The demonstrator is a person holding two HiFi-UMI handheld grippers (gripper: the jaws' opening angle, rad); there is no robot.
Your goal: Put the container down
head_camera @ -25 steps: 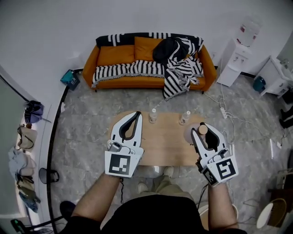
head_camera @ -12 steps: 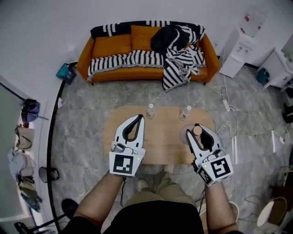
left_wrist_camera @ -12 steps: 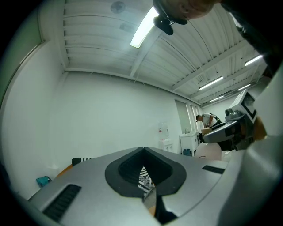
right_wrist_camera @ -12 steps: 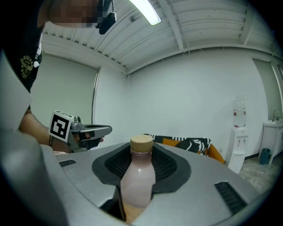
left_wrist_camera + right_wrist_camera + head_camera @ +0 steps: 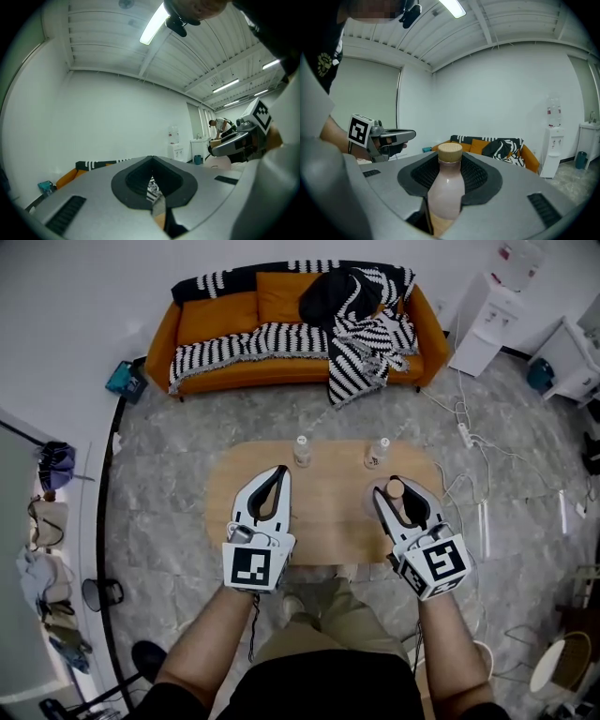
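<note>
The container is a pale pink bottle (image 5: 446,187) with a round cork-coloured cap (image 5: 396,488). My right gripper (image 5: 395,486) is shut on the bottle's body and holds it upright over the right part of the oval wooden table (image 5: 328,521). In the right gripper view (image 5: 449,168) the bottle fills the gap between the dark pads. My left gripper (image 5: 278,472) hovers over the table's left part, its tips together and nothing between them. The left gripper view (image 5: 152,159) shows only its own jaws and the room beyond. Whether the bottle's base touches the table is hidden.
Two small clear bottles (image 5: 301,450) (image 5: 377,453) stand near the table's far edge. Beyond is an orange sofa (image 5: 216,320) with striped blankets. A water dispenser (image 5: 487,320) stands at the right, and cables (image 5: 469,442) lie on the marble floor.
Both grippers have come down toward the tabletop, the right one still holding the pink bottle. The jaws look unchanged.
</note>
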